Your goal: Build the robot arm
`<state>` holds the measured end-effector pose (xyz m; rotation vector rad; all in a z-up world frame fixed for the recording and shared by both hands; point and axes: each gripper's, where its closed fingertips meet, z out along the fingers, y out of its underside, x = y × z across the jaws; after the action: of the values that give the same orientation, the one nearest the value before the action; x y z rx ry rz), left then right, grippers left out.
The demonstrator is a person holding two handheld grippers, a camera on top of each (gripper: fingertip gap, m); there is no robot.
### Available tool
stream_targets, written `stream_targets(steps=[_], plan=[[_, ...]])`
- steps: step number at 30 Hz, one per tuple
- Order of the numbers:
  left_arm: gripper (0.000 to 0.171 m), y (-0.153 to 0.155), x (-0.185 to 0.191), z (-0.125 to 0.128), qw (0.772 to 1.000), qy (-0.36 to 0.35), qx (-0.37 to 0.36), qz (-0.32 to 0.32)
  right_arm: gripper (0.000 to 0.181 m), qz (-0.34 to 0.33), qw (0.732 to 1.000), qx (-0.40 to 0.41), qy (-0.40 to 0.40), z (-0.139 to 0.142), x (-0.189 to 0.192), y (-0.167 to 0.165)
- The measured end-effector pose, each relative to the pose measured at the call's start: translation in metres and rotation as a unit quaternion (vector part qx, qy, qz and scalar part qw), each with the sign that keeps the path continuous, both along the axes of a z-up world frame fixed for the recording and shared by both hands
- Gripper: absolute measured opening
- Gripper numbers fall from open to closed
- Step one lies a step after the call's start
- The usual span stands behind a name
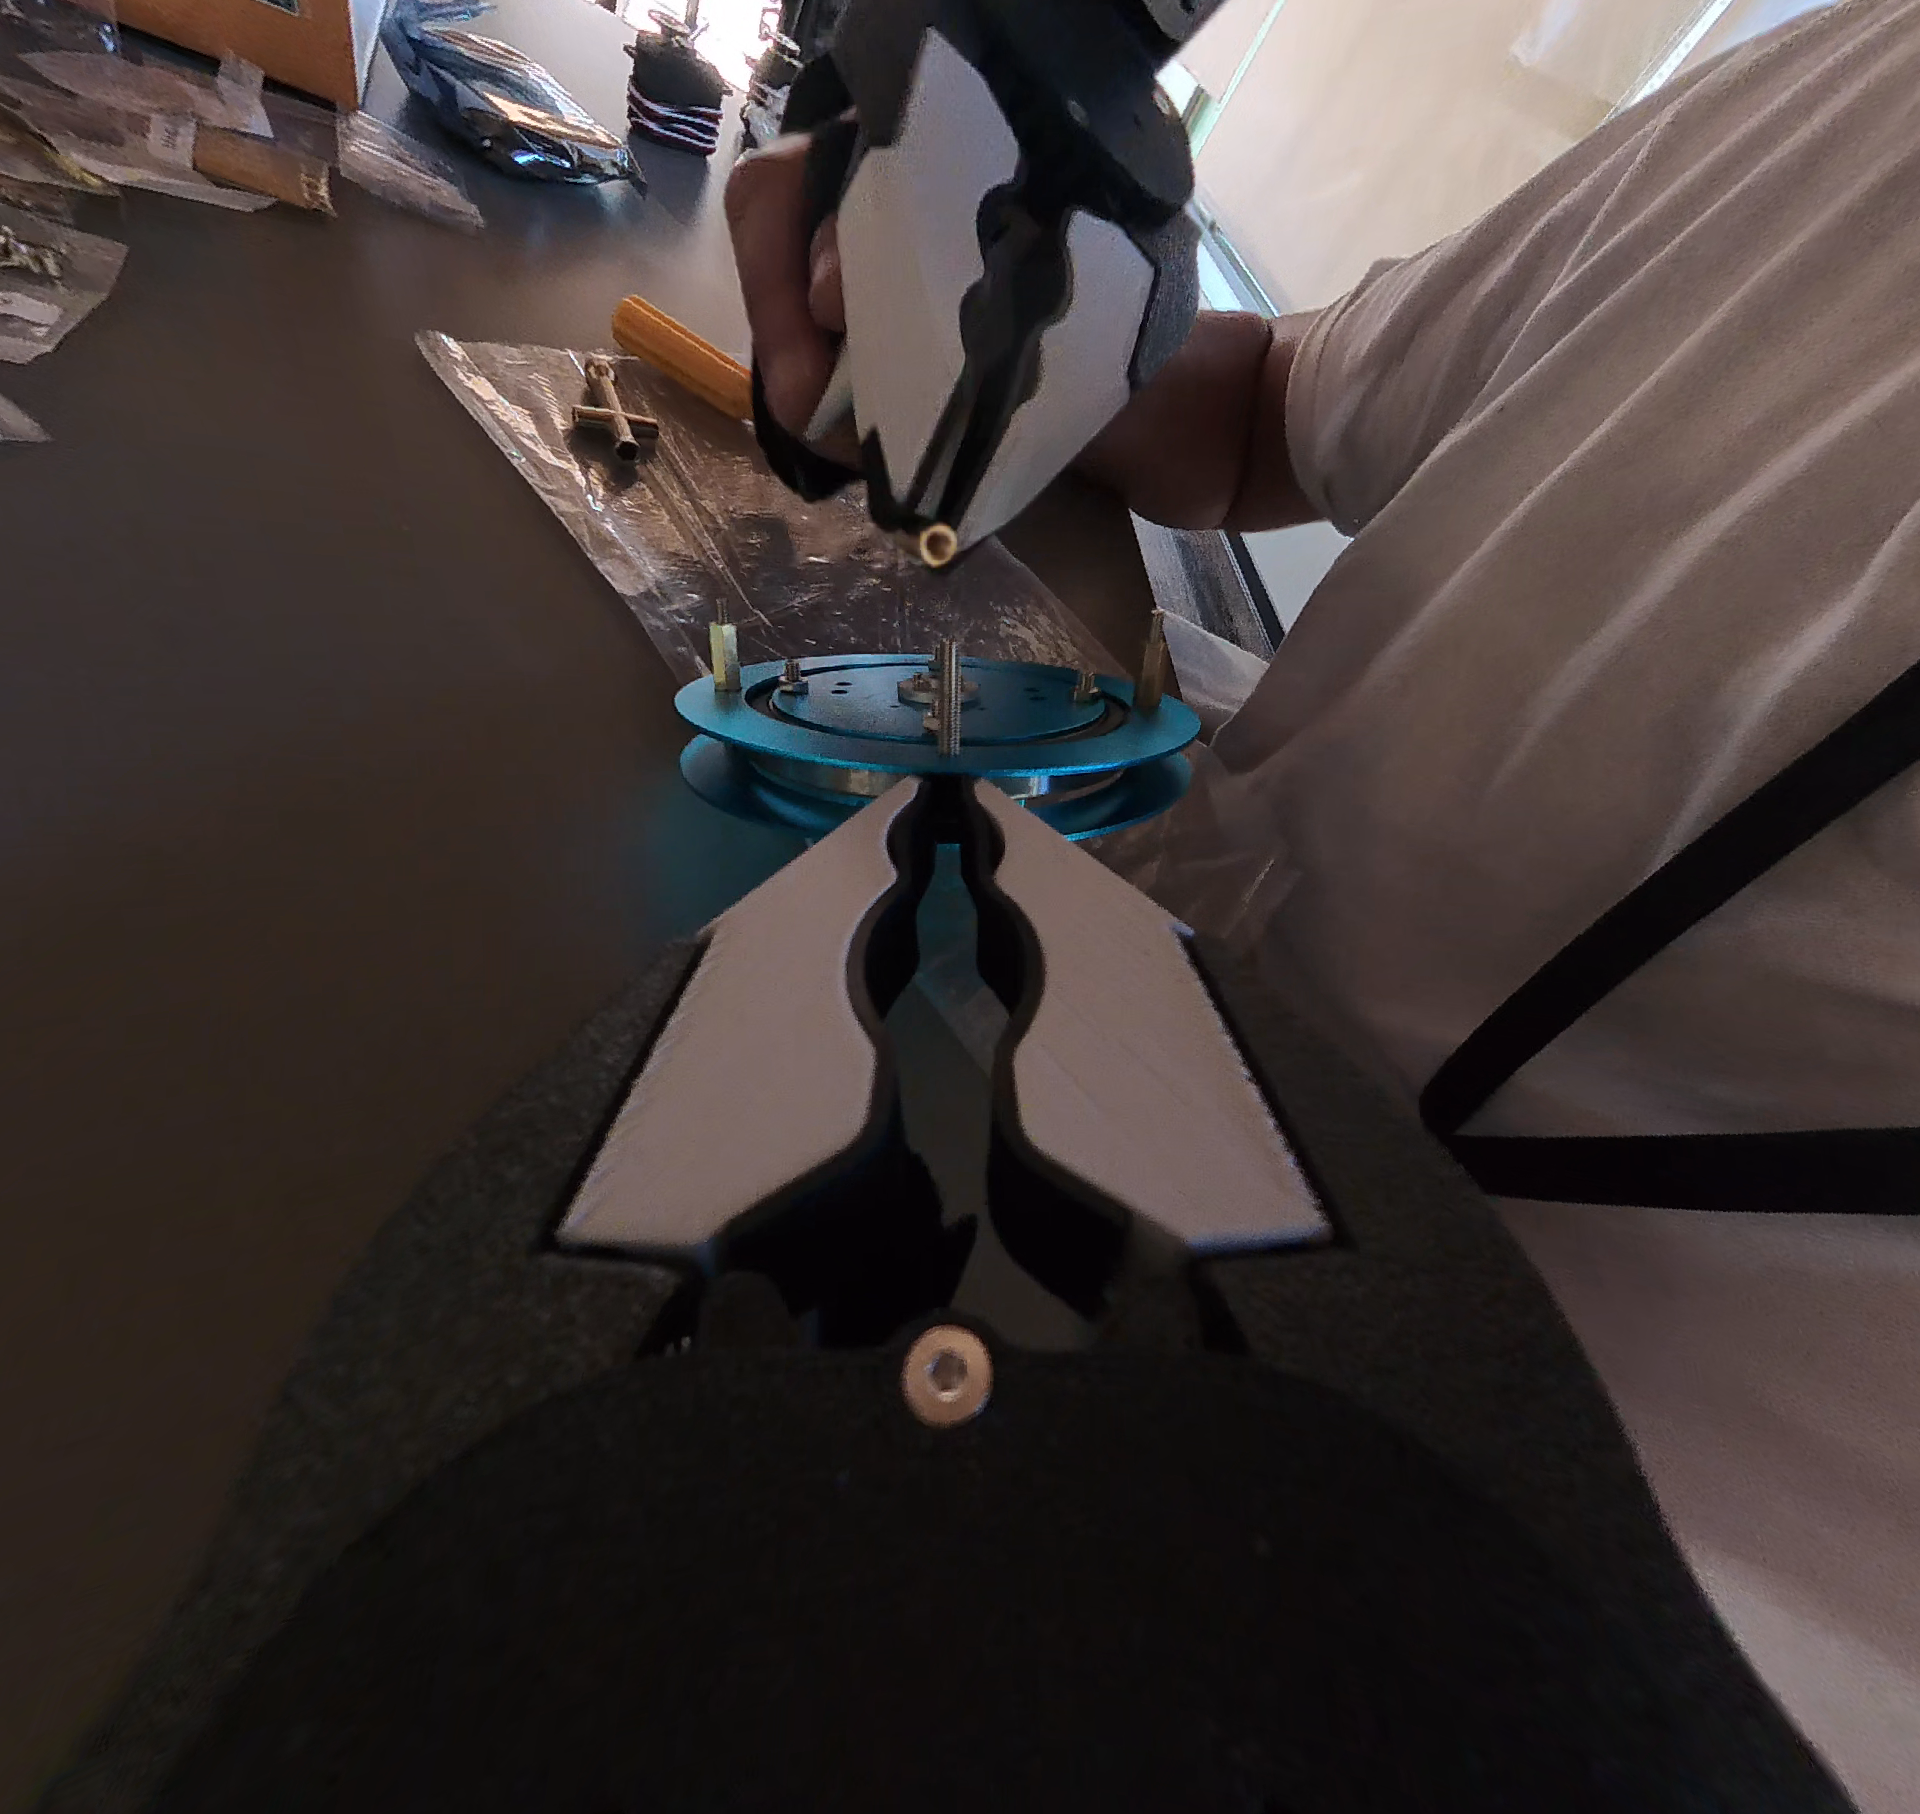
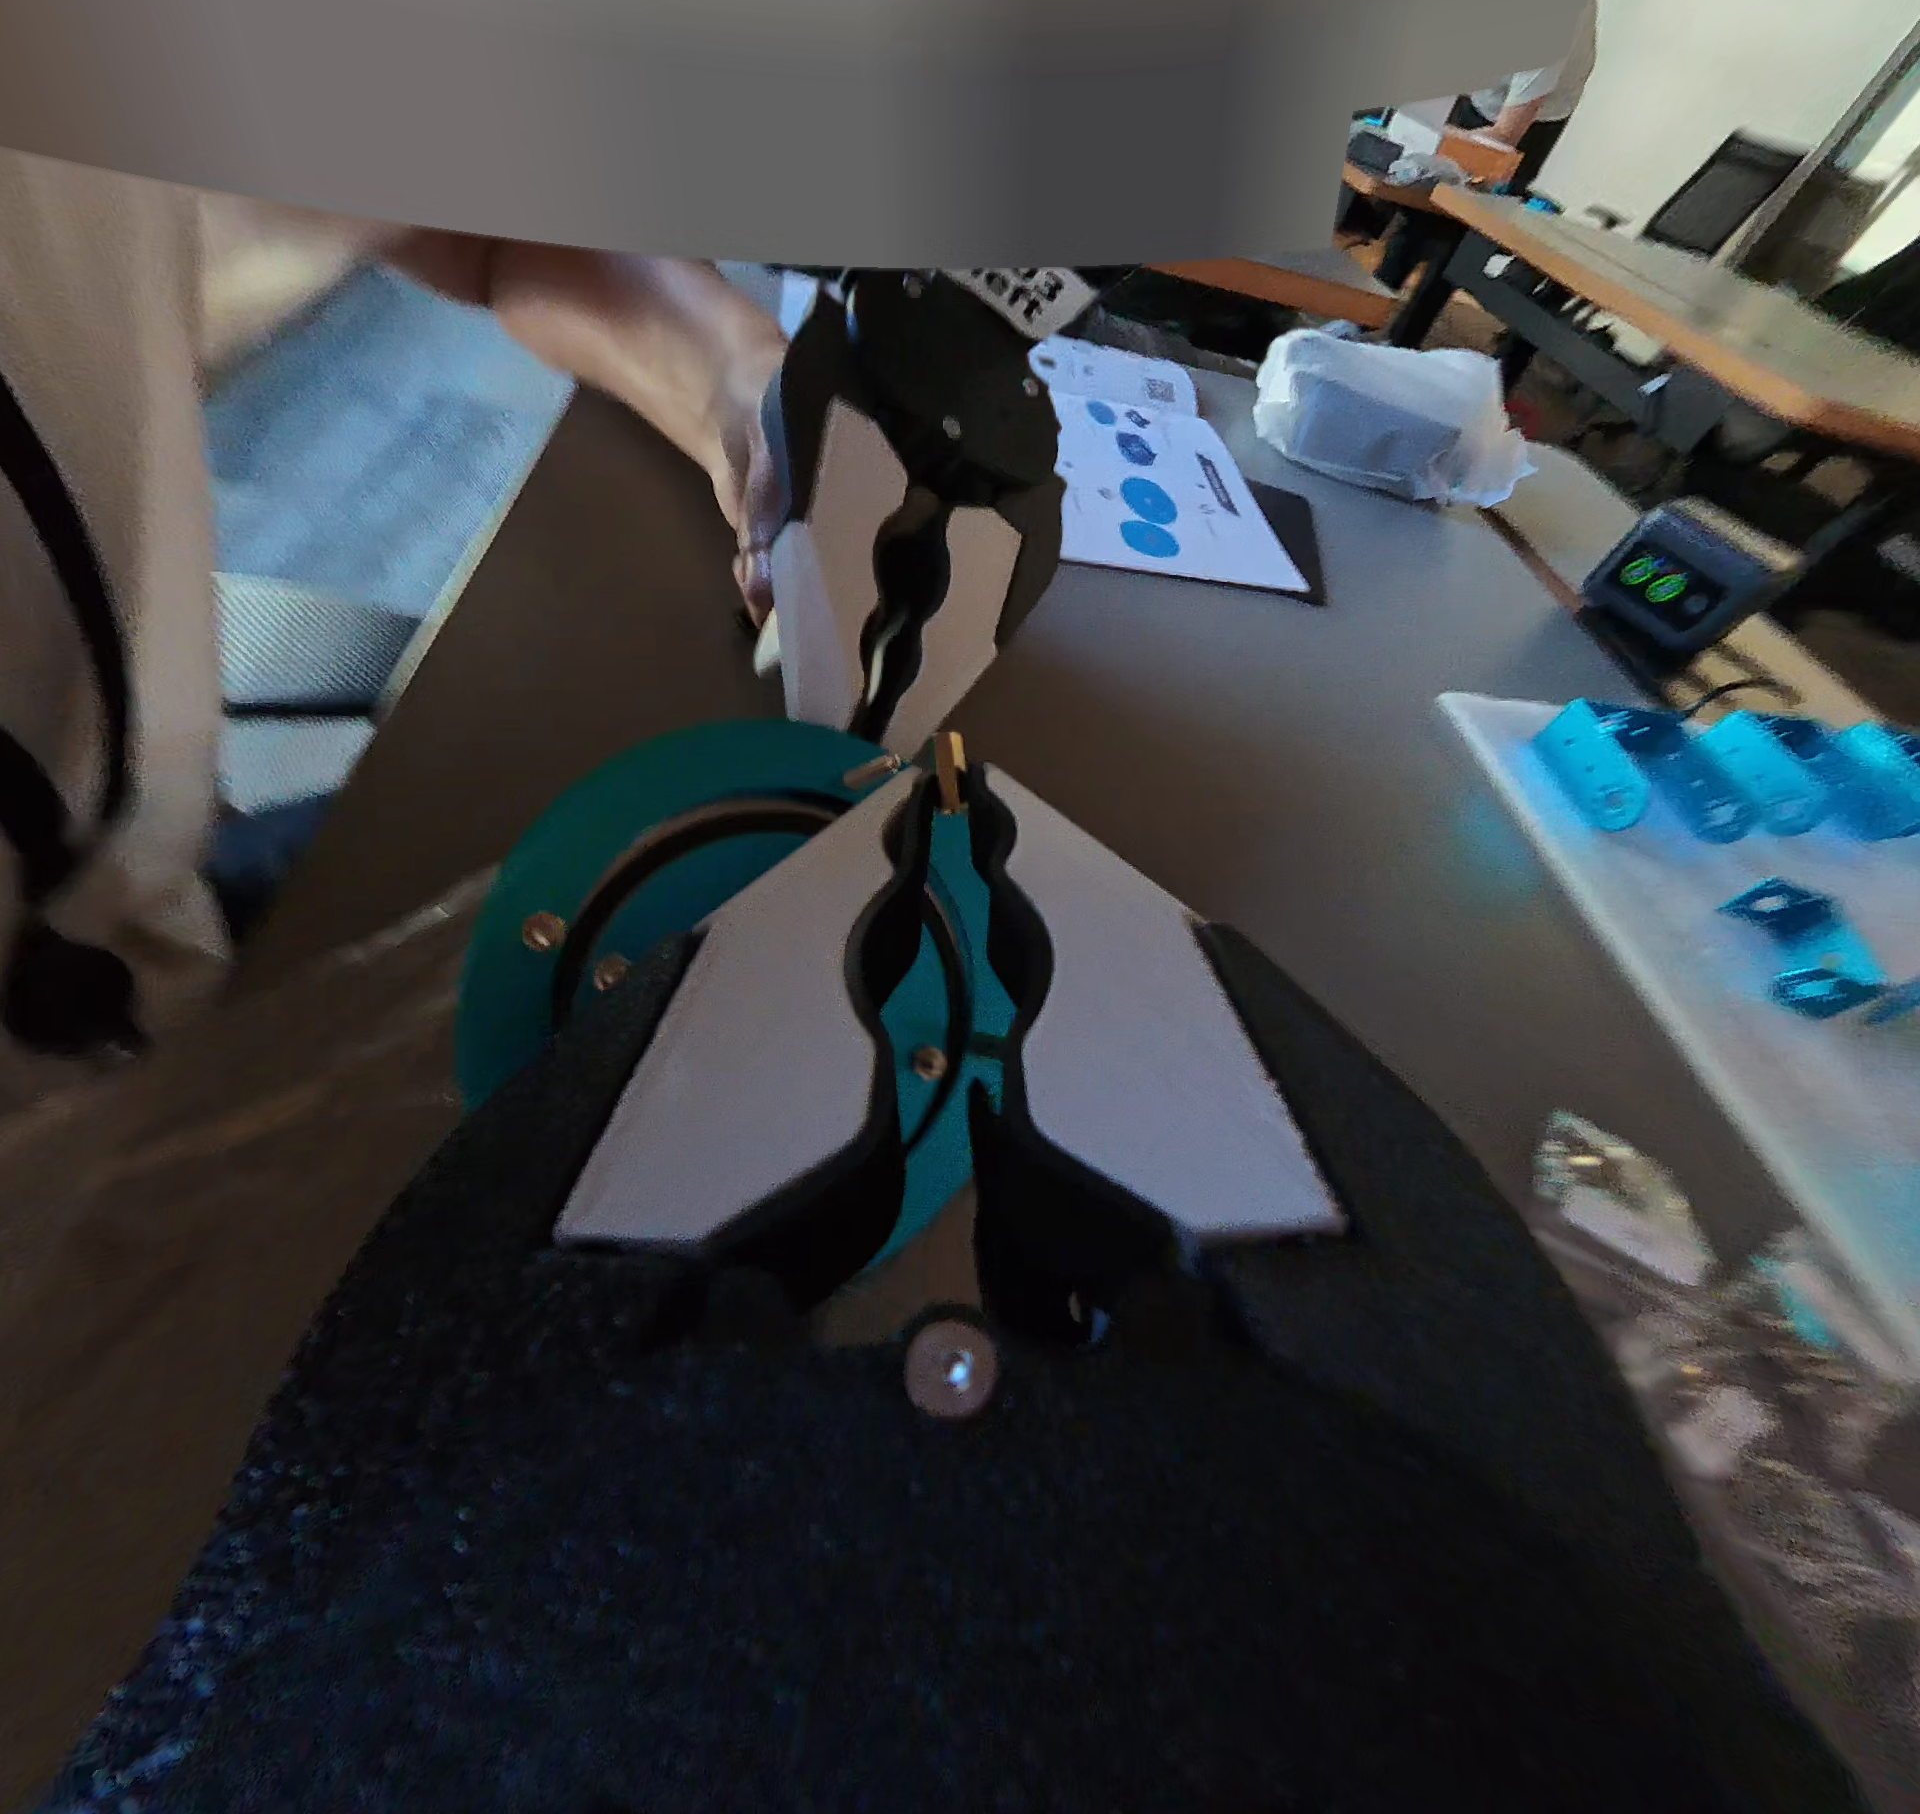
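Brass standoff held above the blue disc assembly

The right gripper is closed on 1 brass standoff, its long axis running out past the fingertips toward the blue disc assembly just below. The left gripper, fingers nearly together, pinches that disc's near rim.

Blue disc assembly flat on dark table, two stacked round plates, upright brass standoffs and screws on top. Left gripper nearly closed, tips at the disc's near edge. Right gripper pinches a small brass standoff, held above the disc, apart from it.
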<state>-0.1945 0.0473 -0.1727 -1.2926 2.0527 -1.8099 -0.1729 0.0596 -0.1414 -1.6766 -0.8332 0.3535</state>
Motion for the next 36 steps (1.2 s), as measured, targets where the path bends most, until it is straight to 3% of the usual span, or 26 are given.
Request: stream_targets(steps=[2, 4, 17, 36], plan=[[0.002, 0.000, 0.000, 0.000, 1.000, 0.002, -0.003, 0.004, 0.005, 0.024, 0.997, -0.044, 0.055, 0.000, -0.006, -0.003], [0.002, -0.001, 0.000, 0.000, 1.000, 0.000, -0.001, 0.007, 0.005, 0.037, 0.995, -0.079, 0.057, -0.009, -0.010, -0.005], [0.002, 0.000, 0.000, -0.001, 1.000, -0.006, 0.012, 0.019, 0.004, 0.039, 0.995, -0.088, 0.013, -0.023, -0.022, -0.003], [0.001, 0.003, 0.001, 0.000, 0.999, -0.013, 0.021, 0.034, 0.004, 0.043, 0.983, -0.156, 0.085, -0.021, -0.020, 0.000]])
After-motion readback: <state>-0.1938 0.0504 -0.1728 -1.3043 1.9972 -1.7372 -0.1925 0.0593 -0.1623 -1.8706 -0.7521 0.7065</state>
